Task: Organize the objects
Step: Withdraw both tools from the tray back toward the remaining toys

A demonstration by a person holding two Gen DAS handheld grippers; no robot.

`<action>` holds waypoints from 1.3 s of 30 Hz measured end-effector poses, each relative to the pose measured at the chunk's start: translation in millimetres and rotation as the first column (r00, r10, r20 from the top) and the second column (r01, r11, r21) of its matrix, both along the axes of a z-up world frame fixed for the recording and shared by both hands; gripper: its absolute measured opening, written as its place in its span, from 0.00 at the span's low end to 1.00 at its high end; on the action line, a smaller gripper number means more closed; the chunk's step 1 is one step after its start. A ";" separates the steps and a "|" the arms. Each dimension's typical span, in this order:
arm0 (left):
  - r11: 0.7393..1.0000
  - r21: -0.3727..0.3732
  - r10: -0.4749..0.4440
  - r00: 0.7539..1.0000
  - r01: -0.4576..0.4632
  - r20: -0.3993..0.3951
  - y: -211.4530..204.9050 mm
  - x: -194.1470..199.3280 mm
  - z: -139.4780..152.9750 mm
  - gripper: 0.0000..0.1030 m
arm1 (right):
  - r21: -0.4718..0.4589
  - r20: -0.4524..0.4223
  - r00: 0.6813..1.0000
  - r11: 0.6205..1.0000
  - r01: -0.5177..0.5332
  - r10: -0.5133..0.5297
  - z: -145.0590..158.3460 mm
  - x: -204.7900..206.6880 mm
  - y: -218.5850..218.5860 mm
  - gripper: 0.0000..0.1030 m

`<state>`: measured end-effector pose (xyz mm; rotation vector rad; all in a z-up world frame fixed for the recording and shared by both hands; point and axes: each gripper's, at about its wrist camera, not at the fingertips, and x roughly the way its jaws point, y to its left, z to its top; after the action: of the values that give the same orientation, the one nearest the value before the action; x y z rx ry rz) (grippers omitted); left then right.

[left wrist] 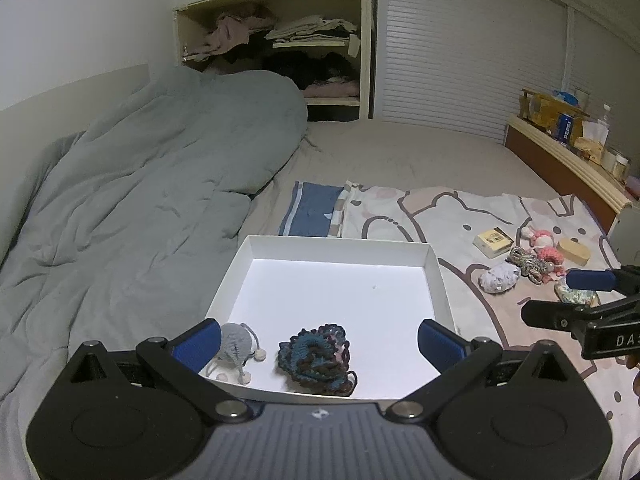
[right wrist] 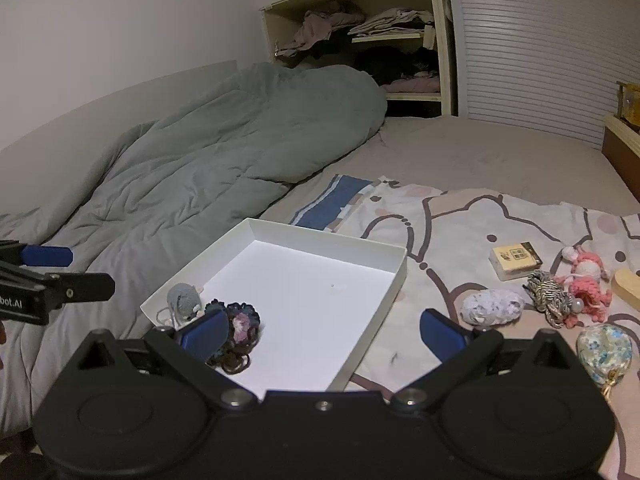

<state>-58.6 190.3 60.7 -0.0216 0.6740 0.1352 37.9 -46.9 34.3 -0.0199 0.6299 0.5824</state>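
Both the left gripper [left wrist: 318, 342] and right gripper [right wrist: 322, 338] are hovering with jaws released and empty. Two crocheted pieces [left wrist: 316, 358] are lying in the white box [left wrist: 340, 246]; the floral pouch [right wrist: 604, 354] and other trinkets are waiting on the bed [right wrist: 500, 152]. Risk: soft bedding is letting the light box tilt or slide during drops.

Two crochet pieces [left wrist: 316, 354] in tray [left wrist: 340, 242] — bedtop.
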 end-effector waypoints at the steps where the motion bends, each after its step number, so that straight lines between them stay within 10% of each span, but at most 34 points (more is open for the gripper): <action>1: 1.000 -0.001 -0.003 1.000 0.003 -0.001 -0.9 0.5 -0.5 1.00 | 0.001 0.001 1.000 1.000 0.001 -0.001 0.3 -0.2 -1.9 1.00; 39: 0.973 -0.032 -0.226 0.971 0.229 0.077 -154.6 89.0 -31.6 1.00 | -0.058 0.011 0.943 0.942 0.331 -0.331 -13.7 43.1 -192.3 1.00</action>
<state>30.4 35.7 29.1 0.0120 0.6021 -0.0995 81.0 -239.1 20.5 0.0299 0.6331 0.2370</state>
